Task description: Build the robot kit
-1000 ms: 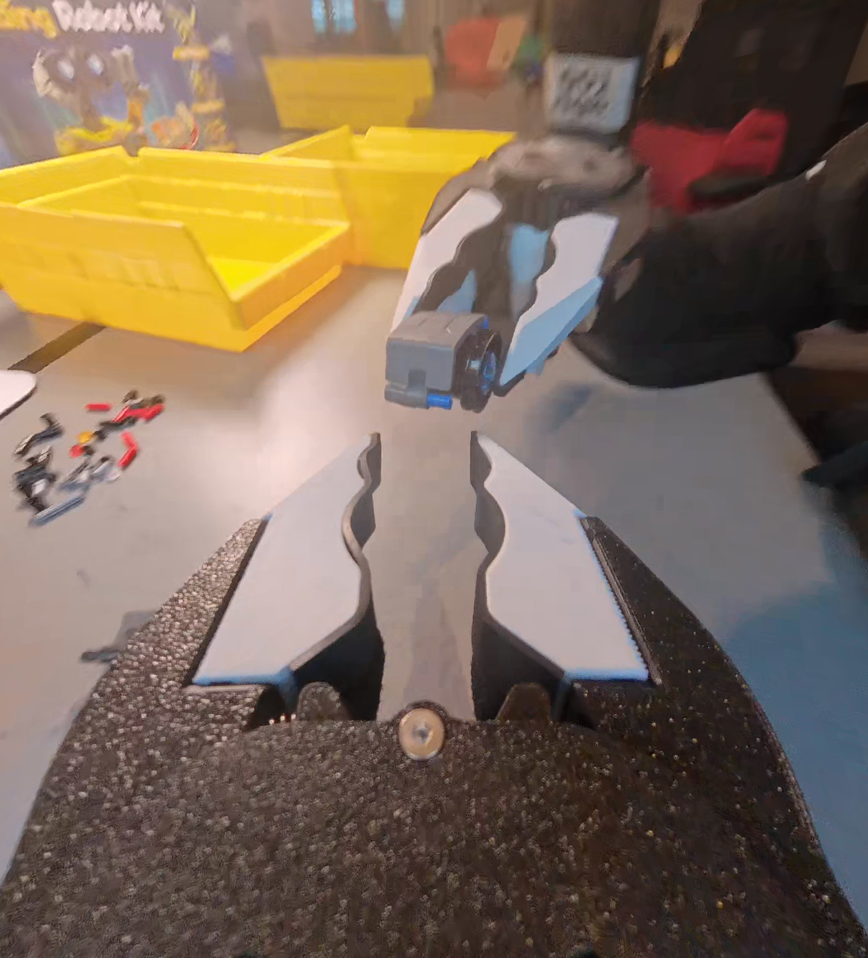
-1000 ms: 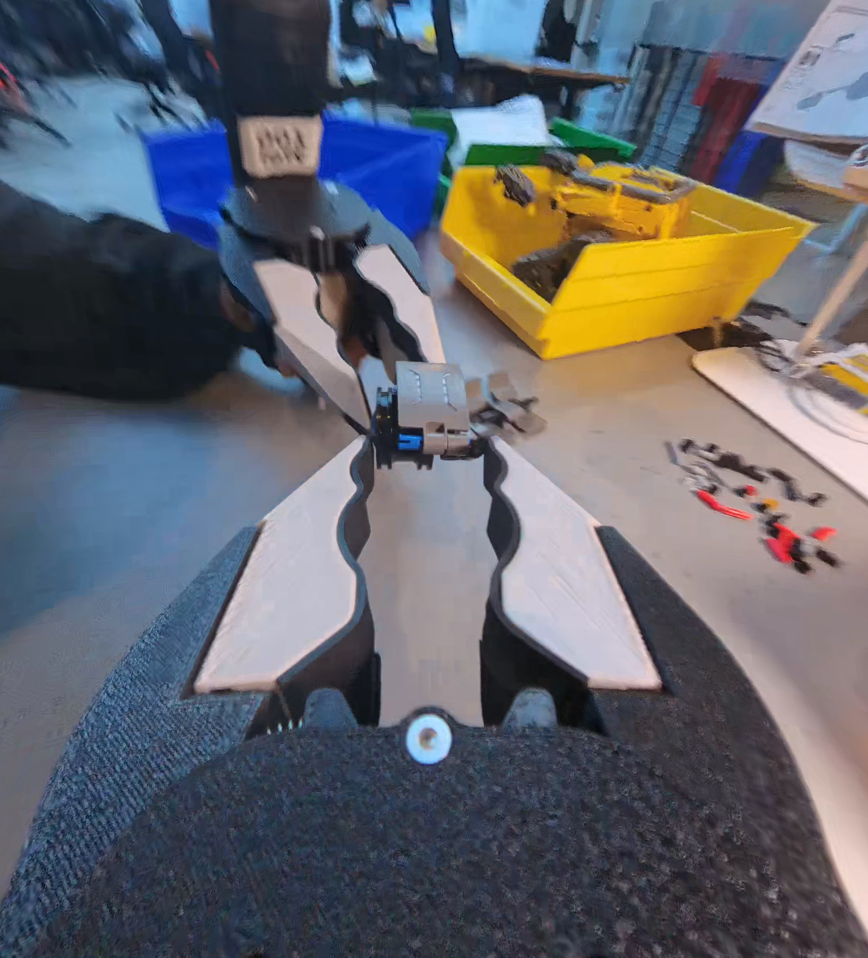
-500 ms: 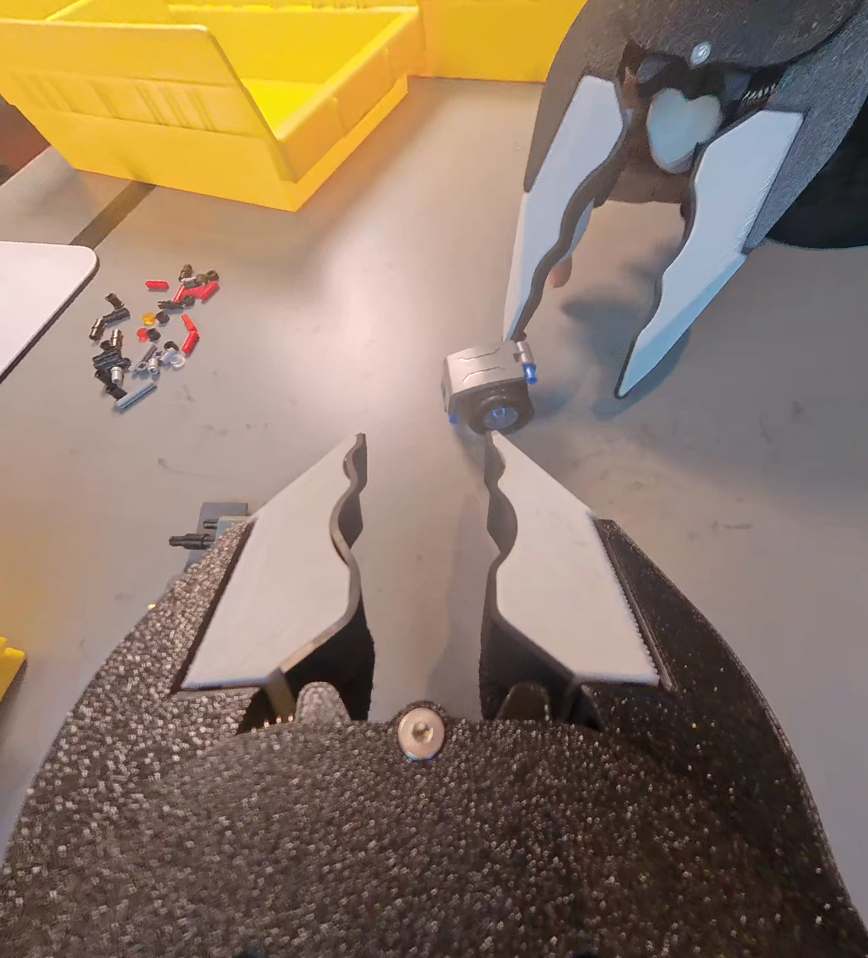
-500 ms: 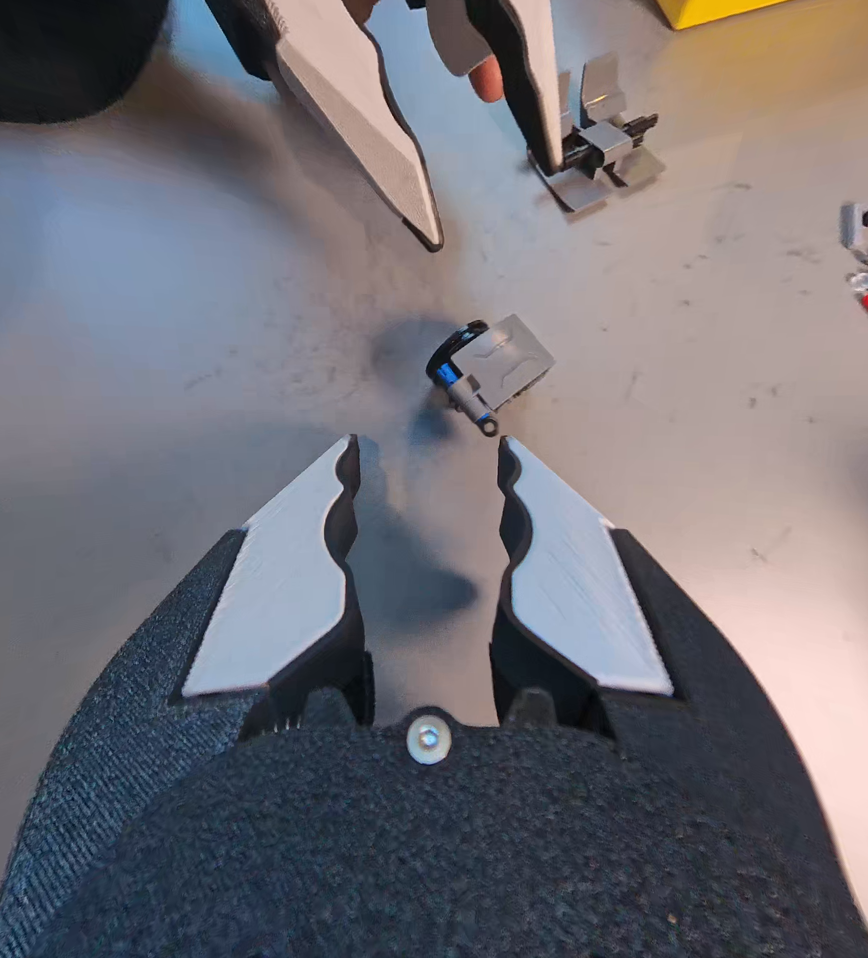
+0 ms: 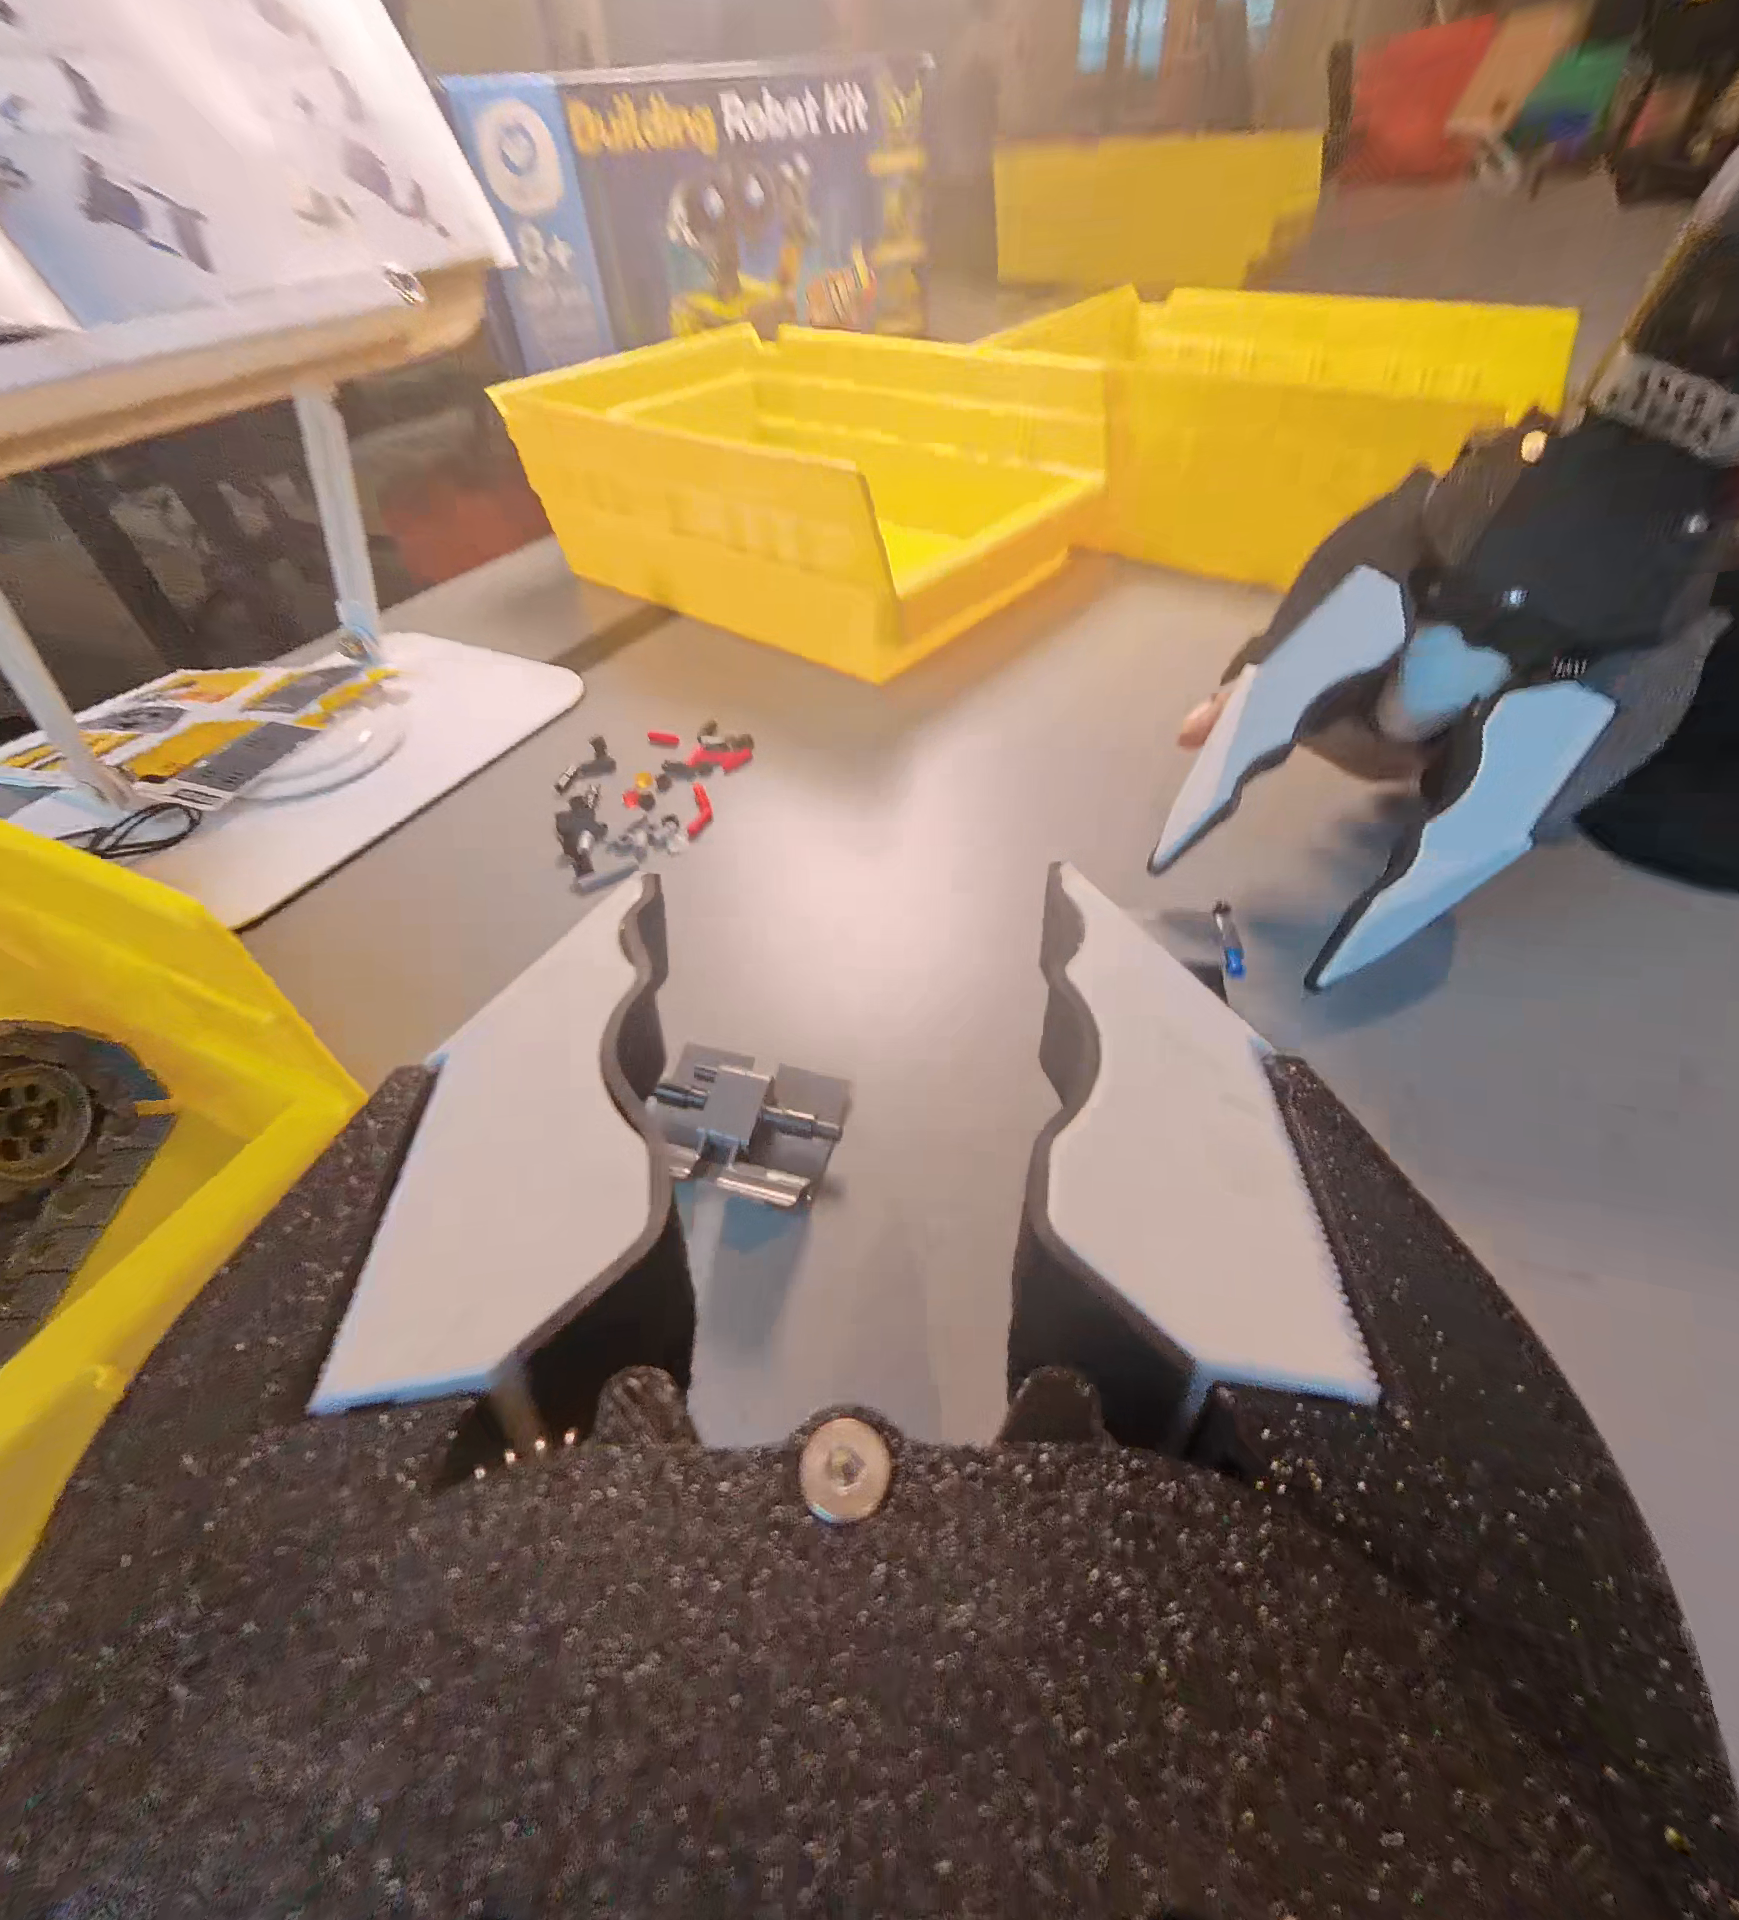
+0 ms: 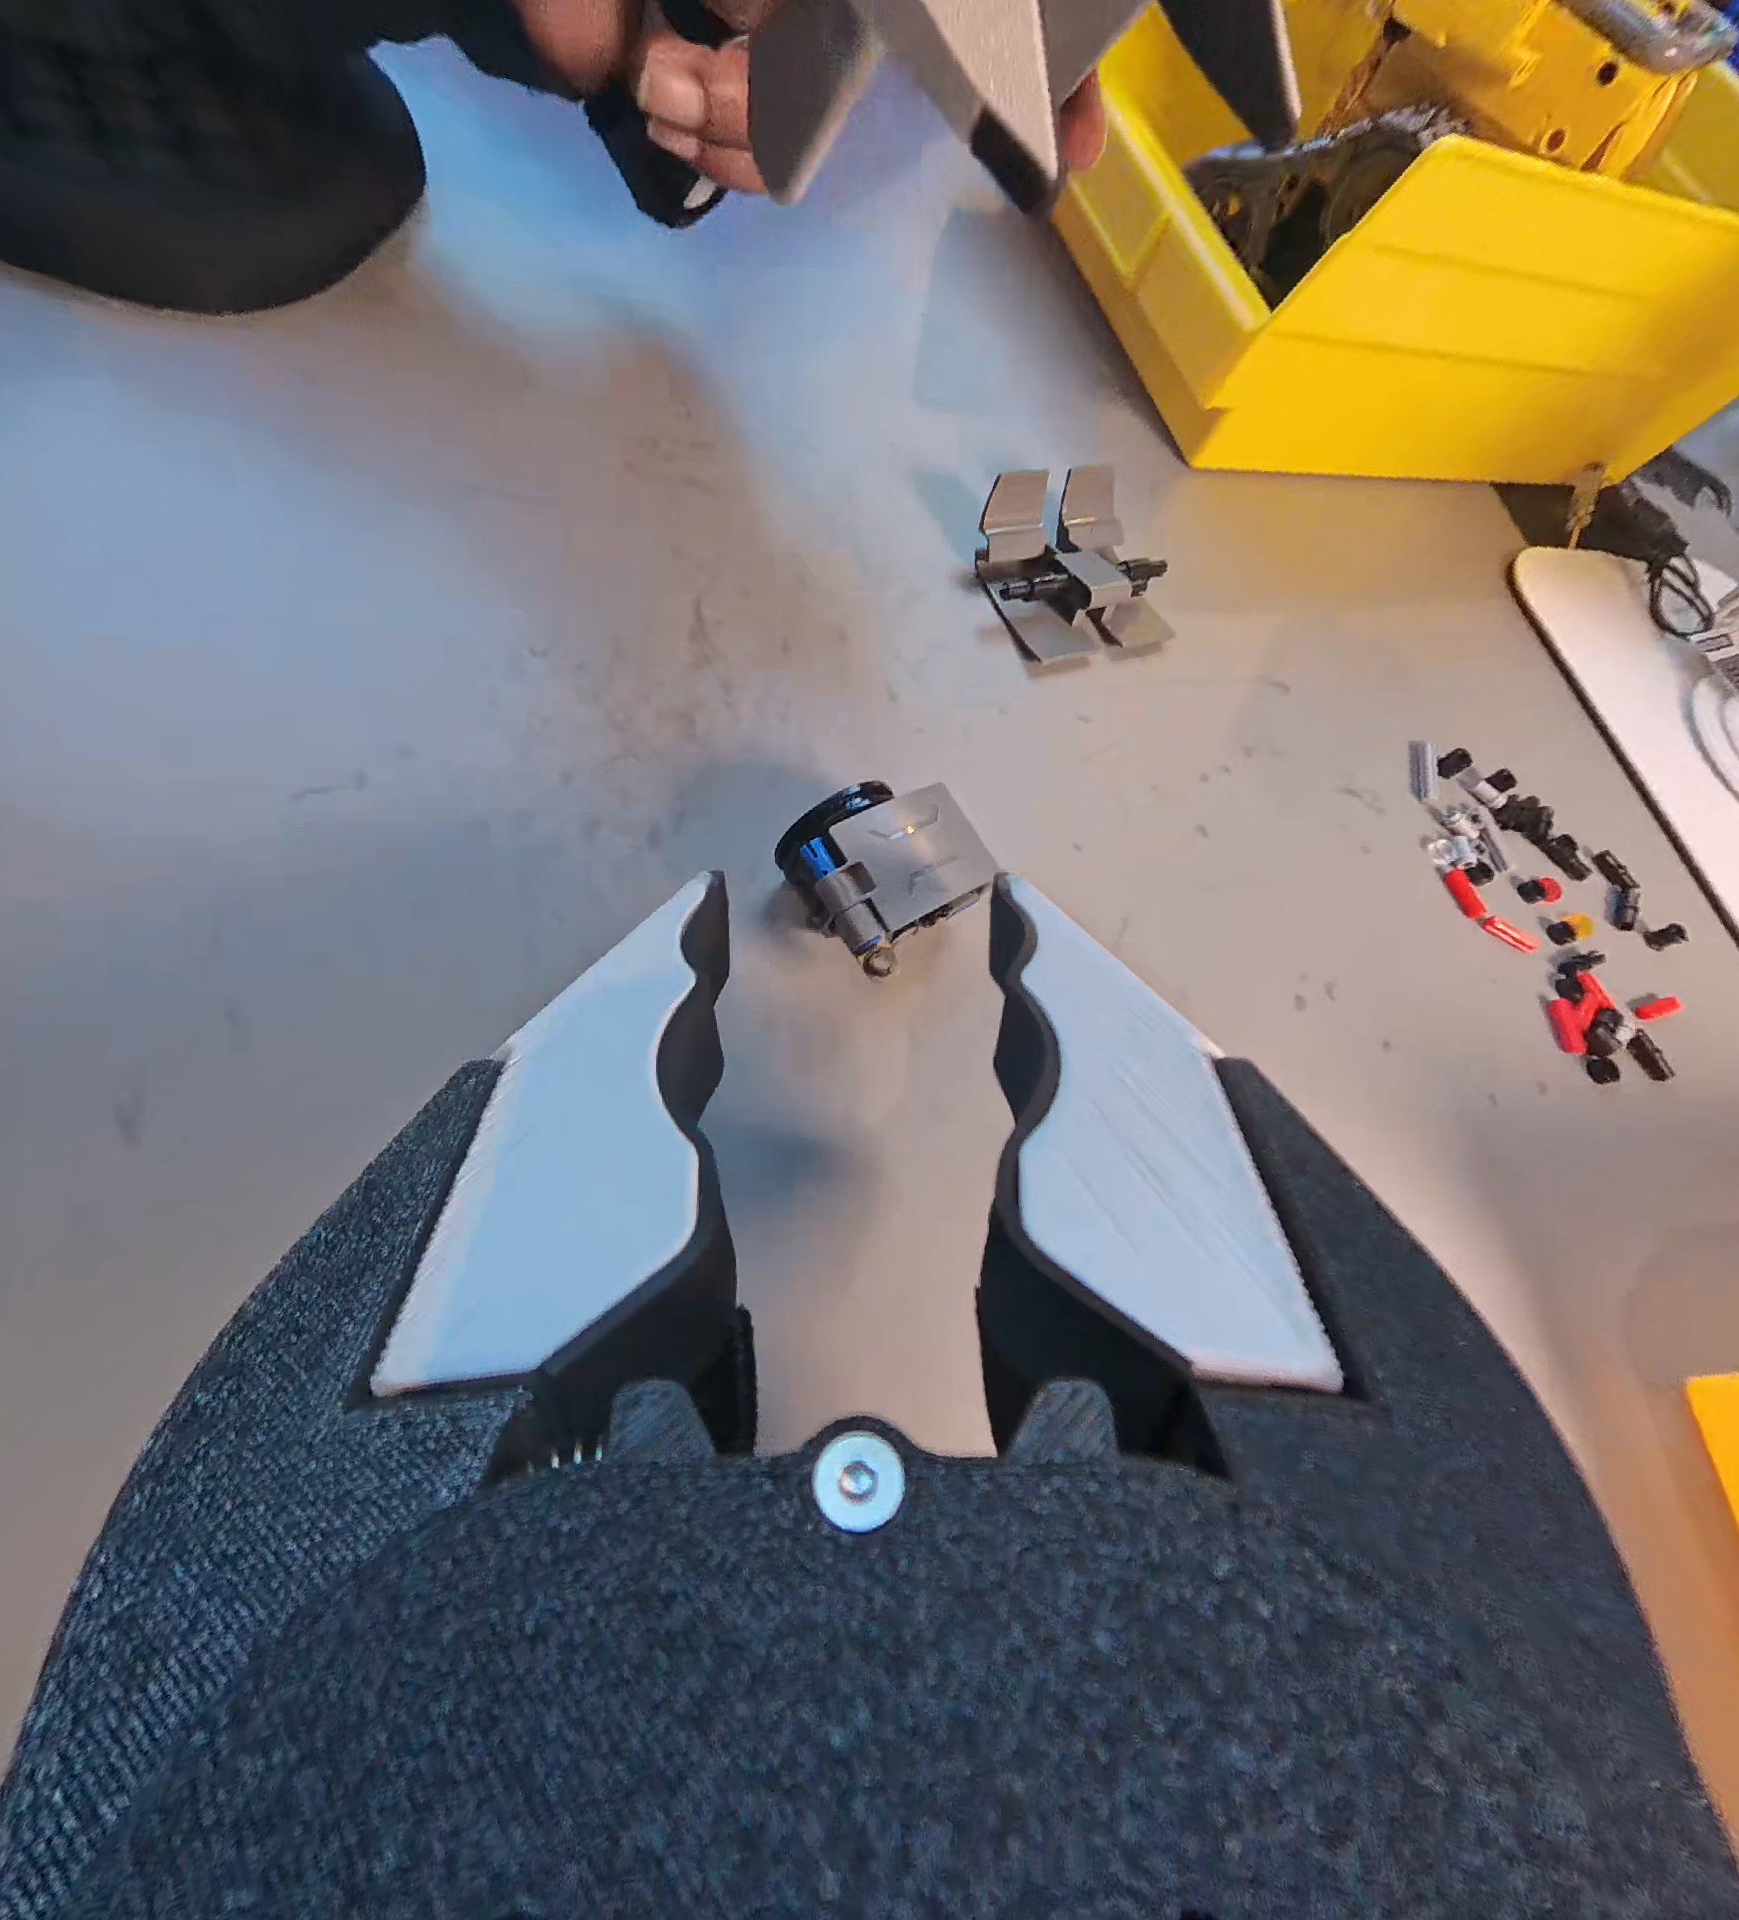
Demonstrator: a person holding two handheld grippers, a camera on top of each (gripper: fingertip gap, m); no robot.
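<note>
at the left gripper [image 5: 849, 883]: jaws spread wide, gripping nothing. low on the table [image 5: 896, 727], between its fingers and close against the 9 o'clock one, a grey hinged piece [image 5: 751, 1132] with black pins (touching that finger or just beside it, cannot tell). not lifted, flat on the surface.

at the right gripper [image 6: 854, 881]: jaws spread too, empty. just past its tips at 12 o'clock, a grey block with a black wheel [image 6: 886, 862] and a blue pin, lying on the table, its corner very near the 3 o'clock tip but not pinched. in the left view, only the blue pin of it showing past the left gripper's 3 o'clock finger, below the right gripper's tips.

further off in the right view: the hinged piece at 1 o'clock, well apart from the block; a scatter of small black, red and grey parts [image 6: 1551, 914] at 3 o'clock; a yellow bin [image 6: 1467, 343] at 1 o'clock holding a tracked yellow model.

in the left view: same scatter at 11 o'clock beyond the tips, empty yellow bins [image 5: 792, 540] at 12 o'clock, a printed box [image 5: 740, 208] behind them, a white stand base [image 5: 429, 717] at 10 o'clock with a leaflet on it.
</note>
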